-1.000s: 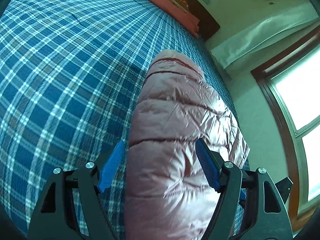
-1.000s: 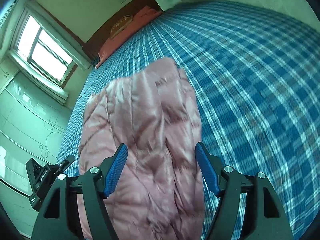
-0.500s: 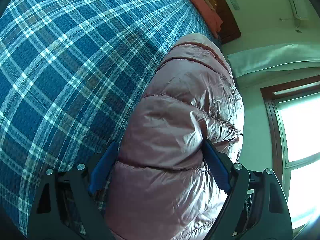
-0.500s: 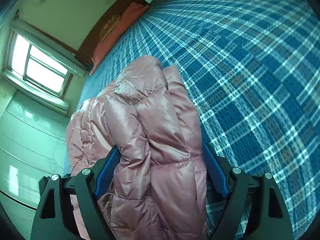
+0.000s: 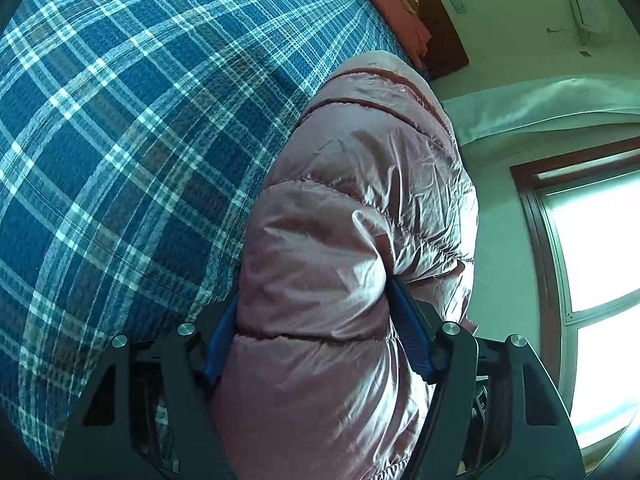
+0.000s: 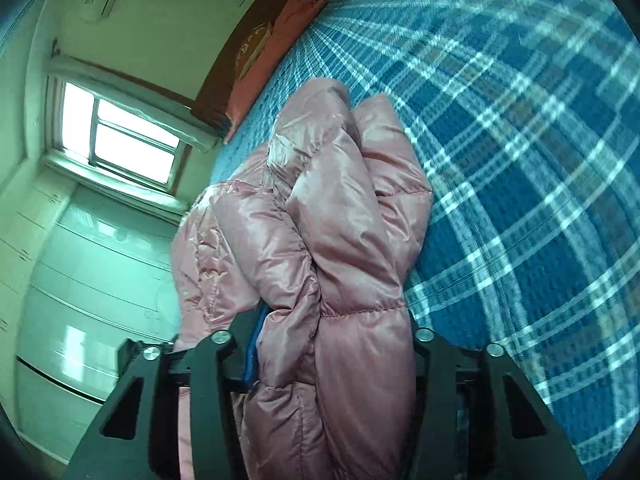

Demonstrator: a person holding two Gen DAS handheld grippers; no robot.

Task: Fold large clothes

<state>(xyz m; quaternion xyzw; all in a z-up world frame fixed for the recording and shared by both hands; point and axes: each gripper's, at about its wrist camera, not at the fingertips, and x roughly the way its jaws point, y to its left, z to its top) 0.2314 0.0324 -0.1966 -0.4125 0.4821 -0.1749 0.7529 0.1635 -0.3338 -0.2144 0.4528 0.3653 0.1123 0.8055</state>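
Note:
A shiny pink puffer jacket [image 5: 352, 216] lies bunched on a bed with a blue plaid cover [image 5: 120, 128]. My left gripper [image 5: 316, 332] is shut on a thick quilted fold of it, blue pads pressing both sides. In the right wrist view the same jacket [image 6: 320, 232] is folded over itself, and my right gripper [image 6: 332, 340] is shut on another thick fold; only its left blue pad [image 6: 254, 344] shows, the other is hidden by fabric.
Plaid bed cover [image 6: 520, 160] stretches away to the right. Orange-pink pillows [image 5: 404, 4] and a dark wooden headboard [image 5: 440, 40] lie at the far end. A window [image 5: 592, 272] and wall border the bed side; pale cabinets [image 6: 80, 300] stand beyond.
Both grippers have closed from wide open onto the jacket and dropped lower, nearer the bed. The jacket is more bunched and folded over than a second ago.

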